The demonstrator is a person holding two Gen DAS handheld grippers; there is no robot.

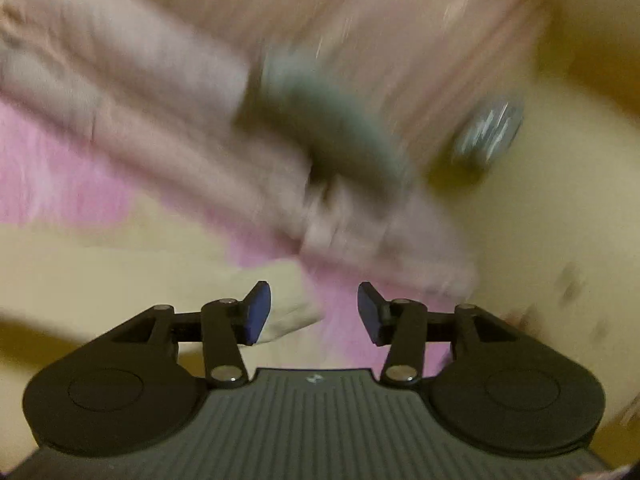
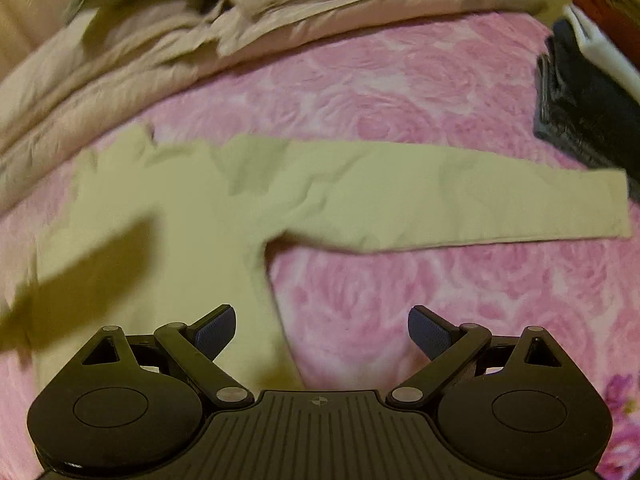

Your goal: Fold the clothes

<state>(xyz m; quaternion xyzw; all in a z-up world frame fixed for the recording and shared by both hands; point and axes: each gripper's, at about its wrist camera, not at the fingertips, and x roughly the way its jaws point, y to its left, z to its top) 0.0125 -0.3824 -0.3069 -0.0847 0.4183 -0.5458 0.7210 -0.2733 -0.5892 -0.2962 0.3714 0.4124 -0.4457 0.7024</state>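
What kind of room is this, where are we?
Probably a bedroom: a pink rose-patterned blanket covers the surface like a bed, a beige quilt is bunched at its far edge, and a pale yellow long-sleeved garment lies spread out.

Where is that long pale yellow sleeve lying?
In the right wrist view, the pale yellow sleeve stretches rightward across the pink rose-patterned blanket, ending near the dark folded clothes.

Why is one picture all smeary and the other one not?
Left wrist view: motion blur streaks the beige bedding, only the left gripper looks sharp. Right wrist view: mostly clear, the yellow long-sleeved shirt shows creases, a dark shadow crosses it, edges bend from the fisheye.
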